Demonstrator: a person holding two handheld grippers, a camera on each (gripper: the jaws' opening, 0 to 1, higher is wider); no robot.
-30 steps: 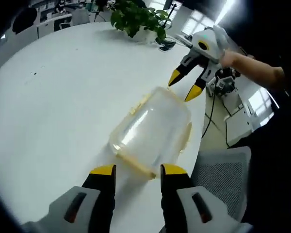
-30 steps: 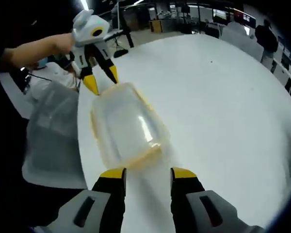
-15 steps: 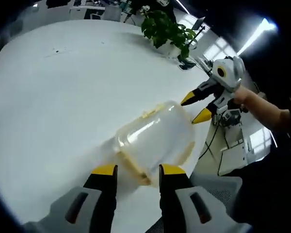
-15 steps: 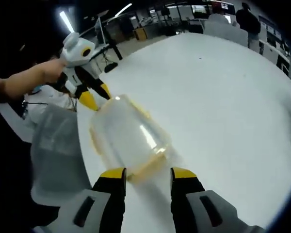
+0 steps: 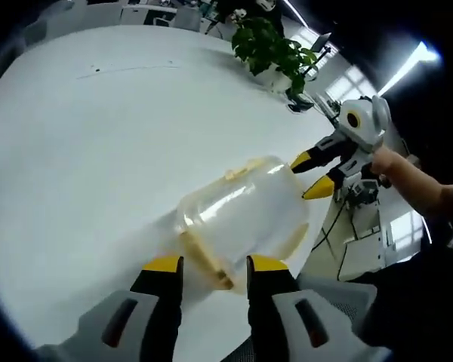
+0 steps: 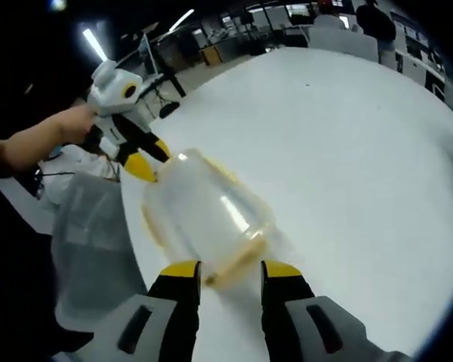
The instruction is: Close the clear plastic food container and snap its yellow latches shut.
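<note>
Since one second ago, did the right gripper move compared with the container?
Yes. In the left gripper view the right gripper has come closer to the container's far end; earlier it stood clearly beyond it.

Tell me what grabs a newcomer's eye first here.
The clear food container with yellow latches lies near the edge of a big white table, between two yellow-tipped grippers. The left hand-held gripper faces one end, the right hand-held gripper the other. A potted plant stands far back.

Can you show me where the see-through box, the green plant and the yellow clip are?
Clear plastic food container (image 5: 245, 215), left gripper view, its domed top.
Green leafy plant (image 5: 272, 45), left gripper view, its leaves.
Yellow latch (image 6: 240, 256), right gripper view, its near edge.
</note>
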